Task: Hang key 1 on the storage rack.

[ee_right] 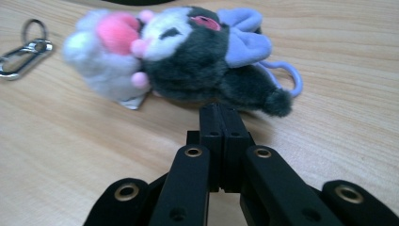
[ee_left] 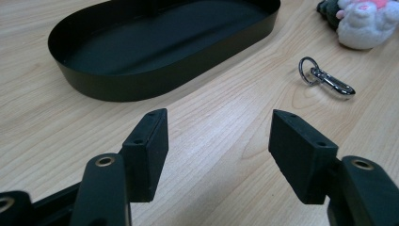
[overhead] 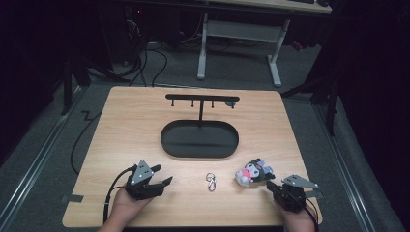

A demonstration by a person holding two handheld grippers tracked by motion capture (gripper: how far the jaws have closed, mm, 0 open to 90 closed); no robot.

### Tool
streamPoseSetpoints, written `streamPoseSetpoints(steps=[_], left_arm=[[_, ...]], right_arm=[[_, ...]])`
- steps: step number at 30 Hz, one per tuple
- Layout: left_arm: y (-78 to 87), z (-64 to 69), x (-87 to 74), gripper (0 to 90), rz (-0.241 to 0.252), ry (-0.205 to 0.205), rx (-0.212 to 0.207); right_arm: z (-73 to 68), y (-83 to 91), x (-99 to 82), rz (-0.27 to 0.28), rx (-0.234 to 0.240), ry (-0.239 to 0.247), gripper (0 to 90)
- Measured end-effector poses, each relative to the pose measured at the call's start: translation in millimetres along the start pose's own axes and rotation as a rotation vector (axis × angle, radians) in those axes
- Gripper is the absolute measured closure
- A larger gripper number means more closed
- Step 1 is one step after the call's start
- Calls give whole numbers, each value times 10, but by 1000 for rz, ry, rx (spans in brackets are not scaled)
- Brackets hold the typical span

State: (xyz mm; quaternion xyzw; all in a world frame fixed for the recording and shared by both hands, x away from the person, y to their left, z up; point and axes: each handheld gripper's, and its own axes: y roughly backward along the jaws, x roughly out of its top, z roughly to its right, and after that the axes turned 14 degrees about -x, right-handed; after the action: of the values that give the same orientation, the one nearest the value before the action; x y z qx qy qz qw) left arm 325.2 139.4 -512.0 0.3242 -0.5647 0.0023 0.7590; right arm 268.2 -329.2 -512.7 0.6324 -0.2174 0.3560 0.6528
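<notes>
- Wooden table (overhead: 145,121): light top, everything sits on it; dark floor w/ cables around.
- Black oval tray (overhead: 167,140): mid-table, shallow wall, inside looks bare. In left gripper view (ee_left: 117,87) it lies ahead of the jaws, upper left.
- Black T-shaped rack (overhead: 200,99): post rises from tray's far part, crossbar w/ small pegs hanging under it.
- Left gripper (overhead: 157,182): near-left edge, held by a hand (overhead: 123,208); jaws spread wide apart, nothing between them, pointing toward tray & clip. Left gripper view (ee_left: 219,132) shows bare wood in the gap.
- Right gripper (overhead: 270,185): near-right corner, jaws pressed together, gripping nothing; tips just beside plush toy, can't tell if touching. Right gripper view (ee_right: 219,110).
- Plush toy (overhead: 254,171): dark grey/white/pink w/ lilac bow & loop, lying on its side right of centre, near front. Close up (ee_right: 188,56).
- Metal key clip (overhead: 211,181): ring + snap hook, flat on table btw the two grippers, just left of toy; also (ee_left: 327,77), (ee_right: 23,47).
</notes>
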Motion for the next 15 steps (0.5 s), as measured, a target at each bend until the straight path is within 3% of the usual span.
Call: streamPoseSetpoints(steps=[6,7,9,12,15], left_arm=[[103,-23,-88,390,-4,27,24],[179,-19,-146,390,-8,36,48],[216,-17,-174,391,-8,41,58],[361,-10,-277,391,-7,68,91],[481,-8,-337,392,8,85,118]], right_arm=[[7,-139,94,-2,-18,-1,900],[25,-241,185,5,-31,3,900],[35,-279,216,7,-33,0,900],[85,-511,390,15,-38,-14,900],[75,-572,474,16,-40,-5,900]])
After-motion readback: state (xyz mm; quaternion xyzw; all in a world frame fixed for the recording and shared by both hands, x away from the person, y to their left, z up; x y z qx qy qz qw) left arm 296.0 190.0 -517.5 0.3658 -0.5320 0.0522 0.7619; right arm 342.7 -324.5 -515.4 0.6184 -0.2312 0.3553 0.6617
